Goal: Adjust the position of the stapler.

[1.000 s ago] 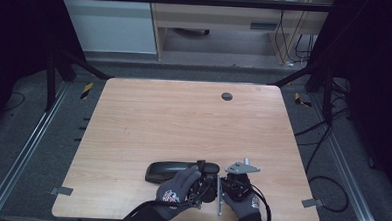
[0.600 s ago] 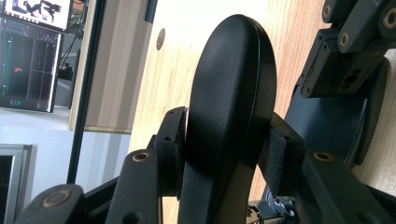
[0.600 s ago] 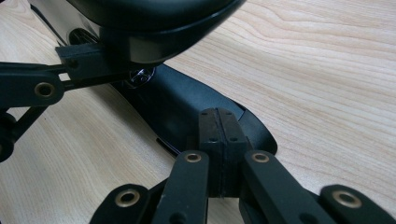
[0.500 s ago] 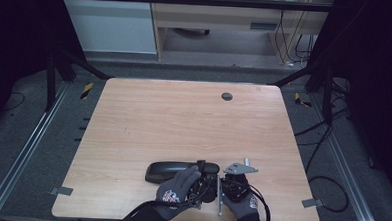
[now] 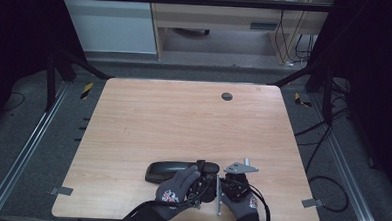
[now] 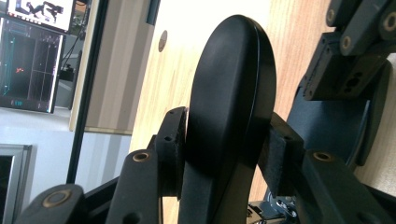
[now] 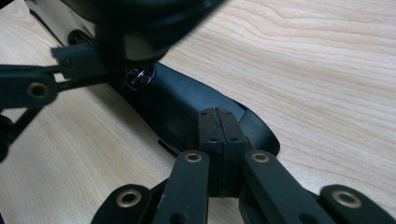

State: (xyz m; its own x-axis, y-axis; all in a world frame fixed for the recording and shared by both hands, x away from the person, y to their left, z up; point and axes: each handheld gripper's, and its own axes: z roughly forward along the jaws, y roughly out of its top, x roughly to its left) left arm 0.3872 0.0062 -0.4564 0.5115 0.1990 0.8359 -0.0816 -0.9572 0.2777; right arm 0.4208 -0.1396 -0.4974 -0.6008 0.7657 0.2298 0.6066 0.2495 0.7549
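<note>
A black glasses case (image 5: 169, 170) lies near the table's front edge. In the left gripper view my left gripper (image 6: 224, 140) is shut on the case's rounded body (image 6: 233, 74), one pad on each side. From above, the left gripper (image 5: 202, 172) sits at the case's right end under a gloved hand. My right gripper (image 7: 218, 133) is shut, its pads pressed together just over the case's dark open flap (image 7: 182, 105). Whether the flap's thin edge is pinched I cannot tell. A metal snap (image 7: 139, 78) shows on the flap. In the high view the right gripper (image 5: 227, 183) is beside the left.
The wooden table (image 5: 184, 115) has a round cable hole (image 5: 227, 96) at the back. Metal rails run along both sides on the floor. A desk and cables stand beyond the far edge. The other gripper's jaw (image 7: 32, 88) reaches into the right gripper view.
</note>
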